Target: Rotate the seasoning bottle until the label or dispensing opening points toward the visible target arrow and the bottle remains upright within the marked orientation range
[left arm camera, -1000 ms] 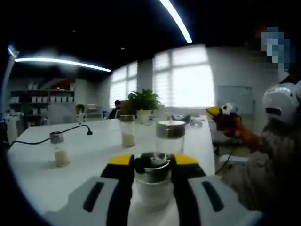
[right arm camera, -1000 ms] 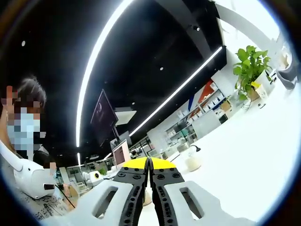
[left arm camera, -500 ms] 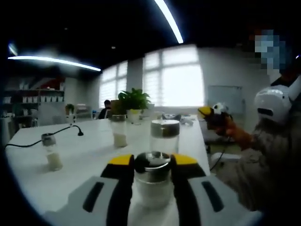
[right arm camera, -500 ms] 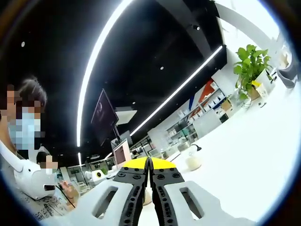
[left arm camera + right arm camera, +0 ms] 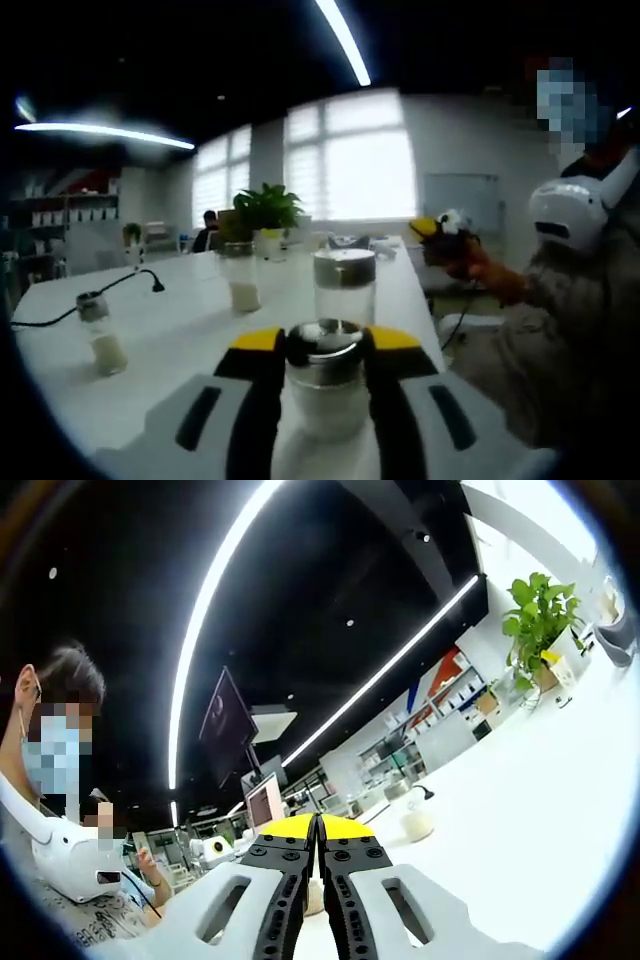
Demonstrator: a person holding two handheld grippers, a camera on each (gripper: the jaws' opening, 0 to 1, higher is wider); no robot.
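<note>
My left hand-held gripper (image 5: 322,352) clasps the clear glass seasoning bottle with a steel cap (image 5: 324,375), its yellow-tipped jaws on either side just under the cap, the bottle upright on the white counter (image 5: 190,335). My right hand-held gripper (image 5: 318,829) is pinched together on nothing, raised off the counter. I see no arrow, so I should turn slowly about the bottle's own axis, keeping it plumb and away from the taller capped glass jar (image 5: 344,288) behind.

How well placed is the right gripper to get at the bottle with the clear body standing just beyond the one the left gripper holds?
Probably not as it stands. The right gripper is shut and aimed up across the room, while the clear bottle stands behind the seasoning bottle clamped in the left gripper. It would need turning first.
</note>
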